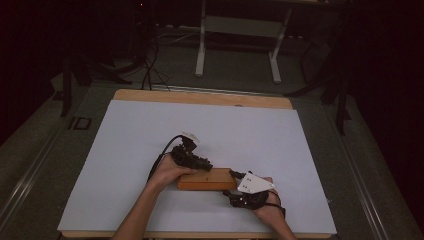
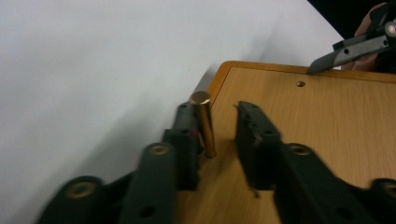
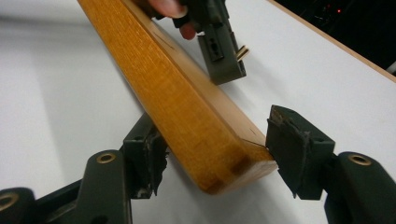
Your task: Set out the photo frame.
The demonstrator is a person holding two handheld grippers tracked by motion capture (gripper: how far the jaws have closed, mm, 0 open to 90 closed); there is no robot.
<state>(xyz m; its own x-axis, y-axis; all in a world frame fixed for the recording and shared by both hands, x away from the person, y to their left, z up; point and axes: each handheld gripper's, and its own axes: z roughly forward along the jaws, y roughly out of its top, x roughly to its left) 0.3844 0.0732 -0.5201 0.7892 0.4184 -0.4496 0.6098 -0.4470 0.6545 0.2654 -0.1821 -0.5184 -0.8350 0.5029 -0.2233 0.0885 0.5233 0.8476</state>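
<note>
Wooden block, one, carried one upright brass pin between the parted left gripper fingers; right gripper fingers clamped the block's end.

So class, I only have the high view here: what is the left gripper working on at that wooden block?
Observer: A brass pin stands upright in the top of the wooden block, between the jaws of the left gripper.
Operator: Is the pin gripped?
Observer: No. The jaws stand apart, with a clear gap on one side of the pin.
Operator: And the right gripper?
Observer: Its pads press on the block's end from both sides.
</note>
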